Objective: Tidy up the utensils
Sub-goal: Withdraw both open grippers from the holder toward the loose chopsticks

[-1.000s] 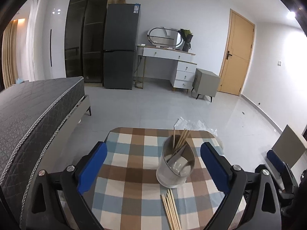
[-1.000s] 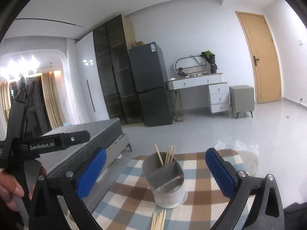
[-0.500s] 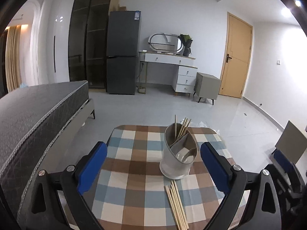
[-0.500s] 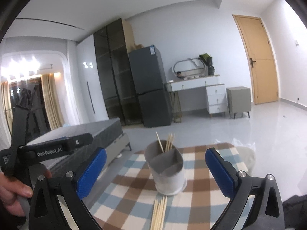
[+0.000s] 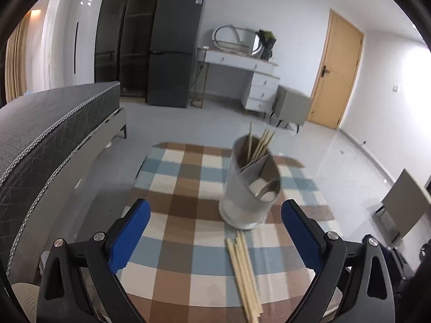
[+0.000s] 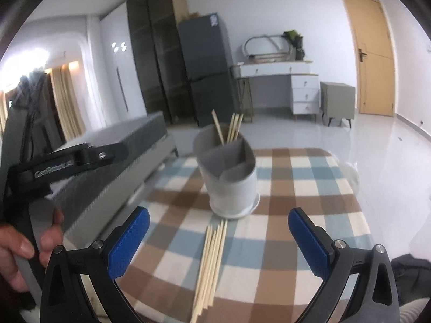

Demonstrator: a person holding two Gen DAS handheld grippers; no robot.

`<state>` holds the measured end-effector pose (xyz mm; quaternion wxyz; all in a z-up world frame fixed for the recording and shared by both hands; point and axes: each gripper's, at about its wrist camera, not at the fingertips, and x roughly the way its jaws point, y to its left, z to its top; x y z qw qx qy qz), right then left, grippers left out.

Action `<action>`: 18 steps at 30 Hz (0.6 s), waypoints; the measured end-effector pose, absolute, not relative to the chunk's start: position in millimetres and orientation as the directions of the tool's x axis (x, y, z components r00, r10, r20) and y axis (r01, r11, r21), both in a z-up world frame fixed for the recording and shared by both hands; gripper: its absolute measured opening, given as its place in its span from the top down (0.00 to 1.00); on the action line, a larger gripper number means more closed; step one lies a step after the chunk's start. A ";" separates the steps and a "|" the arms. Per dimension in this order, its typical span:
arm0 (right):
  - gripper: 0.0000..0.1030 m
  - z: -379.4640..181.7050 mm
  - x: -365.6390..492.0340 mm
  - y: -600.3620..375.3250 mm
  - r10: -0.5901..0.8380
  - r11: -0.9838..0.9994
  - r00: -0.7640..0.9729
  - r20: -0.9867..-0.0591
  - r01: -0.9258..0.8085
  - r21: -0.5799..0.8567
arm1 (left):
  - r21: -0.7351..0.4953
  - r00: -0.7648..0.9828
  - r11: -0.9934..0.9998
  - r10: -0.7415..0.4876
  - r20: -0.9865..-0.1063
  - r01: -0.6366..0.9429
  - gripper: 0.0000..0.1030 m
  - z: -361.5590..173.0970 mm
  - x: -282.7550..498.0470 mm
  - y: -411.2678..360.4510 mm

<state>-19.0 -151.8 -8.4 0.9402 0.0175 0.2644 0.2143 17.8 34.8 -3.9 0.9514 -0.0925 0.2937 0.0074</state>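
The grey utensil holder (image 5: 249,188) standing on the checked tablecloth (image 5: 186,199) serves as the landmark. Far to its left in the left wrist view lies a dark quilted mattress (image 5: 45,123), off the table. Nearer, also to the holder's left and toward the camera, is one blue pad of the left gripper (image 5: 215,235); its other pad sits on the holder's right, so the fingers stand wide apart with nothing between them but cloth and sticks. The holder is divided inside: a few chopsticks (image 5: 260,142) stand upright in its far compartment, and something pale, perhaps a spoon, rests in the near one. Just in front of the holder, a bundle of loose chopsticks (image 5: 243,271) lies flat on the cloth, its far end touching or nearly touching the holder's base.

In the right wrist view, a hand (image 6: 20,253) holds the other gripper's handle at far left of the holder (image 6: 229,172). The loose chopsticks (image 6: 210,266) run from the holder's base toward the camera. The right gripper (image 6: 218,241) is spread wide too, empty, its pads flanking the bundle without touching it.
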 end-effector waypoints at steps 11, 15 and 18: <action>0.08 -53.3 29.6 -133.3 0.405 0.904 0.622 -0.670 -0.382 0.191 | -0.155 0.746 0.979 -0.007 -0.666 -0.130 0.08 -41.0 40.9 50.8; 0.22 -77.8 62.0 -121.9 0.364 0.912 0.538 -0.760 -0.370 0.175 | -0.221 0.727 0.963 -0.042 -0.685 -0.153 0.08 -45.4 49.6 63.8; 0.35 -100.8 86.6 -112.1 0.329 0.920 0.472 -0.818 -0.357 0.164 | -0.256 0.707 0.950 -0.058 -0.705 -0.177 0.08 -49.0 55.5 72.5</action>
